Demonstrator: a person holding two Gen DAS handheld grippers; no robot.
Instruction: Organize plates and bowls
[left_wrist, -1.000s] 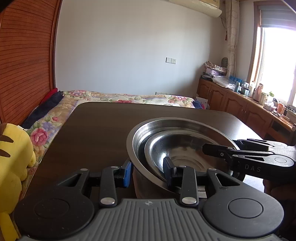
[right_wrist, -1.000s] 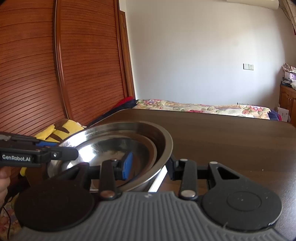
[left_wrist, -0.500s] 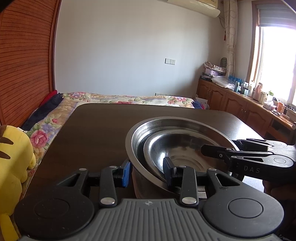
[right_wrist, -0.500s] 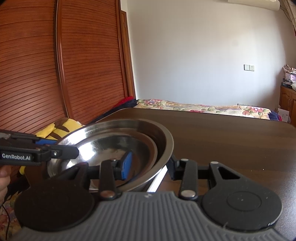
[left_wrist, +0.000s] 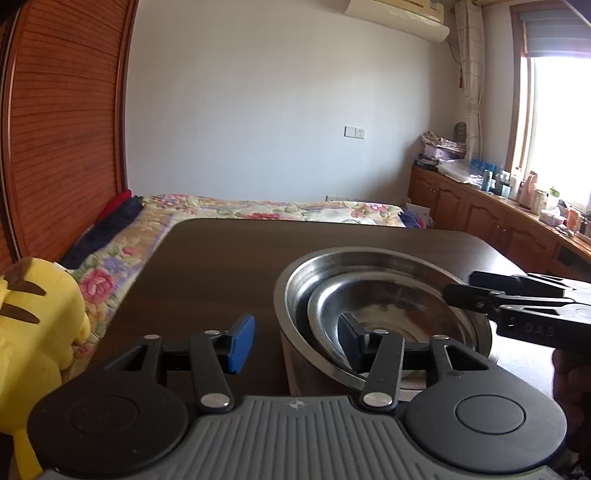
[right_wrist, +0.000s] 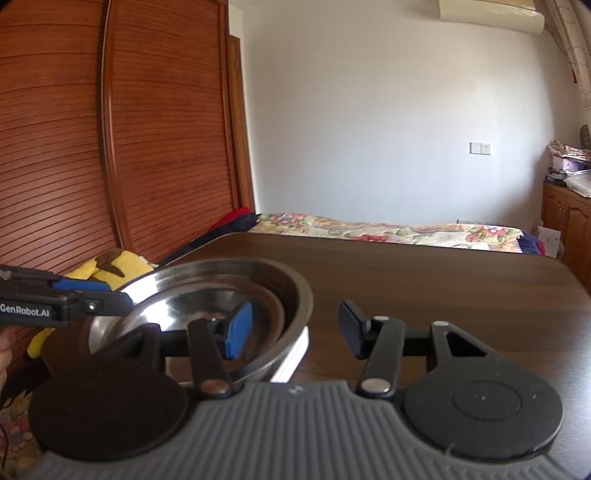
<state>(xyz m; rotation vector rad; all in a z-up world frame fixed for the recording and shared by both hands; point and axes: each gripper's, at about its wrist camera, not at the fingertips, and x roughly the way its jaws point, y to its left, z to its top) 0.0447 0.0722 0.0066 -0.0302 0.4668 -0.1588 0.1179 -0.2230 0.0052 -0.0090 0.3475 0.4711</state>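
two steel bowls (left_wrist: 388, 295), nested; two tools (left_wrist: 295, 343); one table (left_wrist: 229, 266); one yellow plush toy (left_wrist: 37, 332)

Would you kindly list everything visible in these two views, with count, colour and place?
large bowl: 1, steel, on table, near edge
small bowl: 1, steel, nested inside large bowl
table: 1, dark brown, foreground
plush toy: 1, yellow, left of table
bed: 1, floral cover, behind table
wardrobe: 1, reddish wood, left wall
left tool: 1, black, open, straddling bowl rims
right tool: 1, black, open, straddling large bowl's rim
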